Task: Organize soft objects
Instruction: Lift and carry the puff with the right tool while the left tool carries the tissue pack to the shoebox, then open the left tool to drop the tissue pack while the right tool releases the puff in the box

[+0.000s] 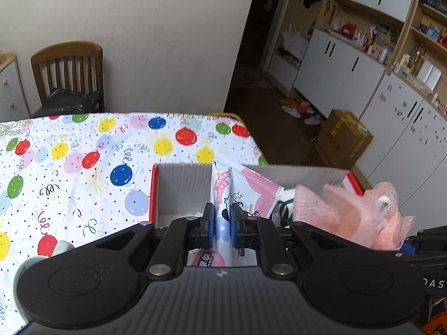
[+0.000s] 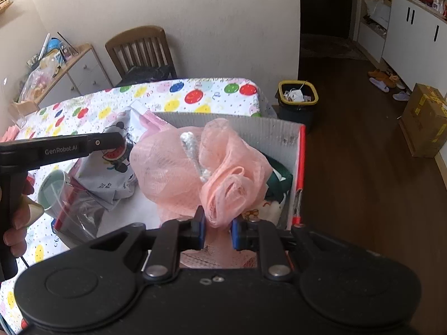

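A pink mesh bath pouf (image 2: pixel 201 167) hangs bunched over the open cardboard box (image 2: pixel 279 136), pinched at its lower folds by the right gripper (image 2: pixel 217 227), whose blue pads are drawn in tight on the netting. Beside it, a white and pink printed pouch (image 1: pixel 240 189) stands upright in the box, clamped between the nearly closed pads of the left gripper (image 1: pixel 222 223). A dark green strap (image 2: pixel 279 181) lies on the box floor under the pouf. The red-edged box sits at the near corner of a table under a balloon-print tablecloth (image 1: pixel 83 153). A pale green cup (image 2: pixel 51 189) rests on the cloth just beside the box. A hand (image 2: pixel 16 223) grips the left tool's handle. Behind the table a wooden chair (image 1: pixel 67 69) stands against the cream wall. A yellow-rimmed waste bin (image 2: pixel 298 97) sits on the dark wood floor past the table's corner, with a brown carton (image 1: pixel 343 136) and slippers (image 1: pixel 290 110) near white cabinets (image 1: pixel 335 64).
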